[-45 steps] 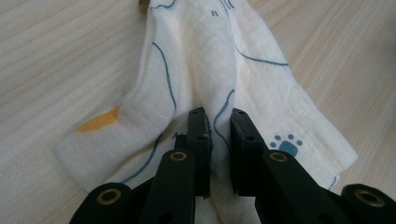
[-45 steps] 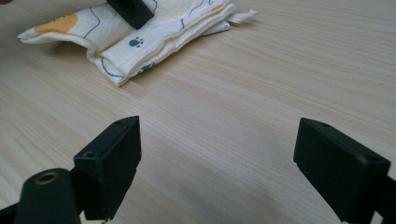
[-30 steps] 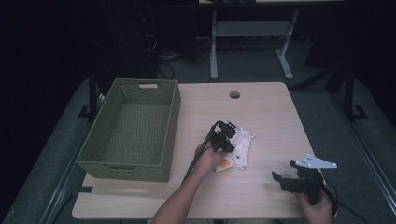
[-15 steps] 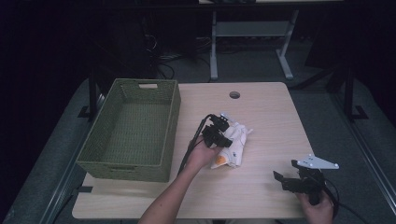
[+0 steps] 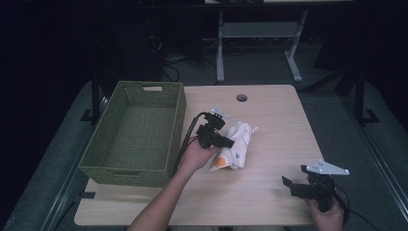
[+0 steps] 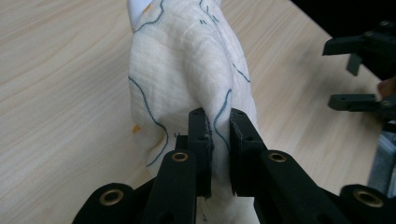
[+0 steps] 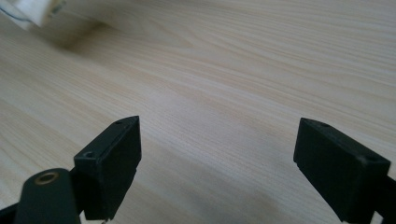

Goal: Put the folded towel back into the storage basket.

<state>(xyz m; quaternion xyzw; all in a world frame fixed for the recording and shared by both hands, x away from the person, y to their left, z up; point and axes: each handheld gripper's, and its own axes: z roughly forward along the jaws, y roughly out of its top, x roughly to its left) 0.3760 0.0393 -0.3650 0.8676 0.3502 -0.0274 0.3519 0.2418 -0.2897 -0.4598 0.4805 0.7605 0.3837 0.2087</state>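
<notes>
The left tongs (image 6: 219, 126) are closed tight on a fold of the white cloth (image 6: 187, 70), which lies near the middle of the wooden surface (image 5: 269, 115), just right of the green basket (image 5: 139, 134). The right tongs (image 7: 217, 158) stand wide open with nothing between them, low over bare wood near the surface's front right corner, well apart from the cloth.
</notes>
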